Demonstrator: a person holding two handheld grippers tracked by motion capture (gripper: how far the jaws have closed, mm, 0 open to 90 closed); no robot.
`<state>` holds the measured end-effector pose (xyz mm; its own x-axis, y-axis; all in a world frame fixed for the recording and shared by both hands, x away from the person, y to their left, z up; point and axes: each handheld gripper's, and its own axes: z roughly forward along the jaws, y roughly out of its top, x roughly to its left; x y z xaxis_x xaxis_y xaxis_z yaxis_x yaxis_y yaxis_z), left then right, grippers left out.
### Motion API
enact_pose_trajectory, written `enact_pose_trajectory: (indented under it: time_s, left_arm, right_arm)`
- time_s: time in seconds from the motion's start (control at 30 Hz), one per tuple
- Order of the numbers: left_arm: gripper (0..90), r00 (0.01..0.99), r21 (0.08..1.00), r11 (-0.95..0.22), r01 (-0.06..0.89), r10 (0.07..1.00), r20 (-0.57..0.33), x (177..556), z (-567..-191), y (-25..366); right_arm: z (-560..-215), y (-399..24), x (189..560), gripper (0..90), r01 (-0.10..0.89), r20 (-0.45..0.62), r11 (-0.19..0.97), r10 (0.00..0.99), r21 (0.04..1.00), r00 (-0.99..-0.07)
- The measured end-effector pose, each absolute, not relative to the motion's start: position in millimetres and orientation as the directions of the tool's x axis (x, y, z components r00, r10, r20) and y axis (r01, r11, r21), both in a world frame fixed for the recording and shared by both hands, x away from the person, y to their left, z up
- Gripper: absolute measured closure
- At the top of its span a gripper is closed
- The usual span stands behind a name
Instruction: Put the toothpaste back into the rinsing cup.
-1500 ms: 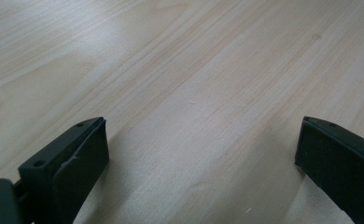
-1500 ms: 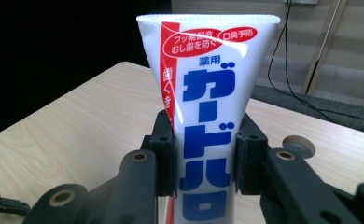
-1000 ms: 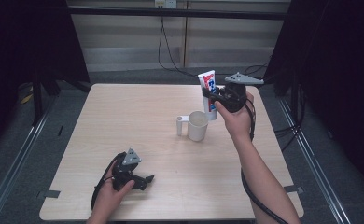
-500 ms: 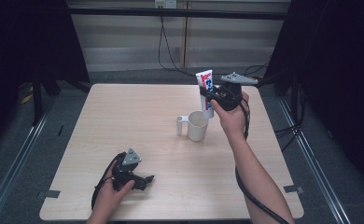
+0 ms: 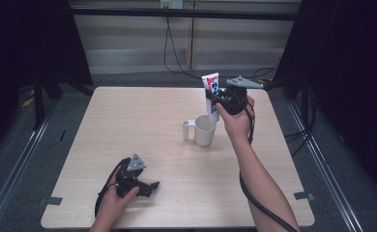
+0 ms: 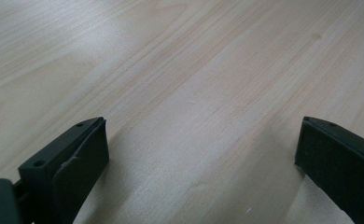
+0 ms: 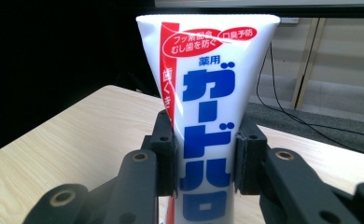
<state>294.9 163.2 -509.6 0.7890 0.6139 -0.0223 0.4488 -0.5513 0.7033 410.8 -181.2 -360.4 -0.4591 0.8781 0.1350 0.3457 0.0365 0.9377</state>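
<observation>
A white toothpaste tube point(image 5: 211, 92) with blue and red print stands upright in my right gripper point(image 5: 214, 102), crimped end up, just above and behind the white mug point(image 5: 204, 129) at the table's middle. In the right gripper view both pads press the toothpaste tube point(image 7: 208, 154) from either side, so my right gripper point(image 7: 204, 156) is shut on it. My left gripper point(image 5: 150, 186) rests low over the near left of the table. In the left gripper view its jaws stand wide apart over bare wood, so my left gripper point(image 6: 201, 154) is open with nothing between them.
The light wooden table point(image 5: 128, 125) has dark floor and metal rails around it. Cables point(image 5: 169, 43) run along the wall behind the far edge. The mug's handle point(image 5: 187, 130) points left.
My right hand has carried the toothpaste tube a little to the left, closer over the mug. The left hand has stayed still.
</observation>
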Motion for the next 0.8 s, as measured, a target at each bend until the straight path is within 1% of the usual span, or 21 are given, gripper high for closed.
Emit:
enact_pose_trajectory:
  time_s: [0.13, 0.3, 0.57, 0.8]
  left_arm:
    - [2.5, 0.789, 0.704, -0.551, 0.449, 0.614, -0.023, 295, -510, 163]
    - [2.5, 0.789, 0.704, -0.551, 0.449, 0.614, -0.023, 295, -510, 163]
    - [2.5, 0.789, 0.704, -0.551, 0.449, 0.615, -0.023, 295, -510, 163]
    - [2.5, 0.790, 0.703, -0.552, 0.448, 0.613, -0.021, 295, -510, 163]
  right_arm:
    - [-368, -179, 411, 66.8, 0.344, 0.165, 0.001, 0.876, 0.939, -0.453]
    - [-376, -176, 414, 66.6, 0.352, 0.163, 0.006, 0.879, 0.936, -0.448]
    - [-388, -177, 416, 66.4, 0.364, 0.192, -0.026, 0.882, 0.931, -0.430]
    - [-395, -176, 417, 66.2, 0.376, 0.200, -0.026, 0.879, 0.926, -0.433]
